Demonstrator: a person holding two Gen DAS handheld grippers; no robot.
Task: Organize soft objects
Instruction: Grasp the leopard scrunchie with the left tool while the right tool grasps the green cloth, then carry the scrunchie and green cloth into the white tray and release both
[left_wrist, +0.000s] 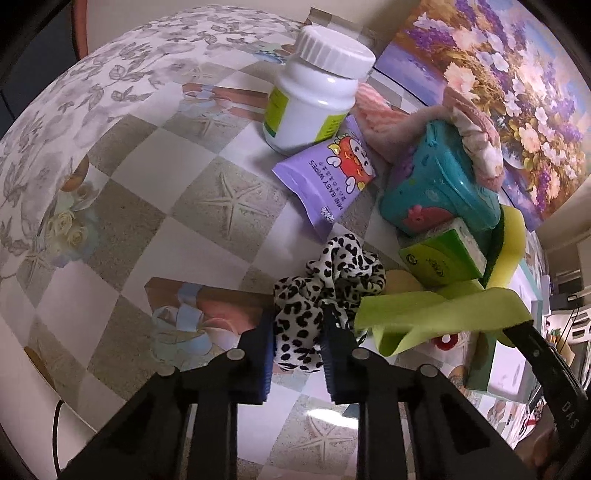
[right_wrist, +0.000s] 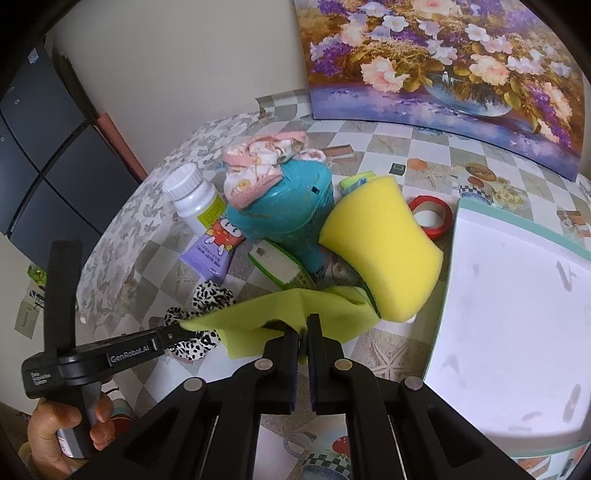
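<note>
A leopard-print scrunchie (left_wrist: 332, 273) lies on the checked tablecloth, and my left gripper (left_wrist: 297, 326) is shut on its near end, blue pads pressing both sides. My right gripper (right_wrist: 303, 326) is shut on a lime-green cloth (right_wrist: 332, 310), which hangs lifted off the table. In the left wrist view that cloth (left_wrist: 436, 314) spreads just right of the scrunchie. A yellow sponge (right_wrist: 380, 251) leans over the cloth's far edge. Pink floral fabric (right_wrist: 258, 166) is draped on a teal container (right_wrist: 291, 210).
A white bottle (left_wrist: 314, 92), a purple baby-wipes pack (left_wrist: 332, 177) and a green tissue pack (left_wrist: 443, 258) crowd behind the scrunchie. A red tape ring (right_wrist: 432, 214) and a white tray (right_wrist: 517, 295) sit to the right. A flower painting (right_wrist: 443, 74) stands at the back.
</note>
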